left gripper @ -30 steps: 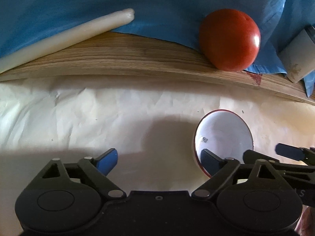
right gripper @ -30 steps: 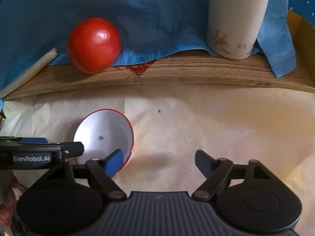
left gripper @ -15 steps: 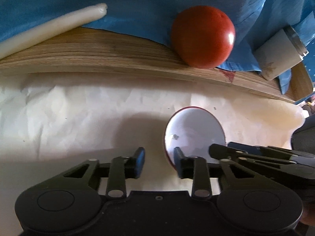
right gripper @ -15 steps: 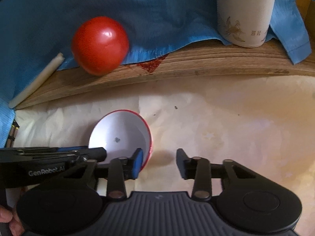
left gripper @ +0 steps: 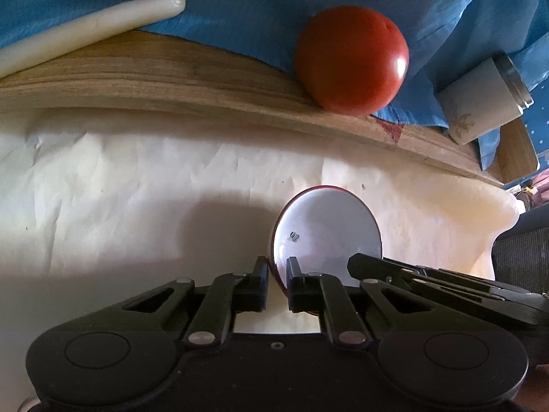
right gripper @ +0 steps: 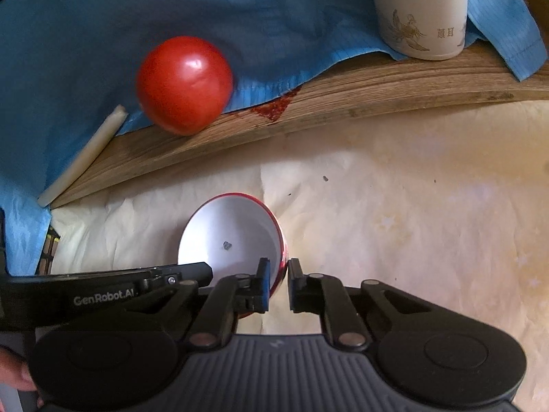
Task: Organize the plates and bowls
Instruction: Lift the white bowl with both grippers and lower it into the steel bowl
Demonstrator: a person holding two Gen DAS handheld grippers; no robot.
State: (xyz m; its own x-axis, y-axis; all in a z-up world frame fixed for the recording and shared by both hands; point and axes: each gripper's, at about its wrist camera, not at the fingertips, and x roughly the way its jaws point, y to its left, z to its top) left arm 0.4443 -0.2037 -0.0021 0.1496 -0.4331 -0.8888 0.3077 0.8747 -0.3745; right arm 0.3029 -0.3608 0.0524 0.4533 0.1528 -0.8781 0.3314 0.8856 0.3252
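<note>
**A:** What's the biggest thing you see from here?

**B:** The pale paper [left gripper: 137,185] spread flat. I'll use the bowl [left gripper: 329,233] as my marker. The paper is under the bowl and all around it.

**A:** And behind the bowl?

**B:** A blue cloth [right gripper: 240,17] hangs at the back, well past the bowl. A wooden board [right gripper: 343,103] runs between the cloth and the paper.

**A:** What sits up there?

**B:** A cream cup [right gripper: 420,10], far off past the bowl. A red ball [right gripper: 183,84] sits on the board just behind the bowl. A long white stick [left gripper: 85,31] lies beyond the bowl too.

**A:** Tell me about the bowl.

**B:** It's small, white inside, with a red rim. It rests on the paper.

**A:** What are my grippers doing?

**B:** My left gripper [left gripper: 277,281] is pinched tight on one side of the bowl's rim. My right gripper [right gripper: 278,283] is pinched tight on the other side, one finger inside and one outside.
</note>
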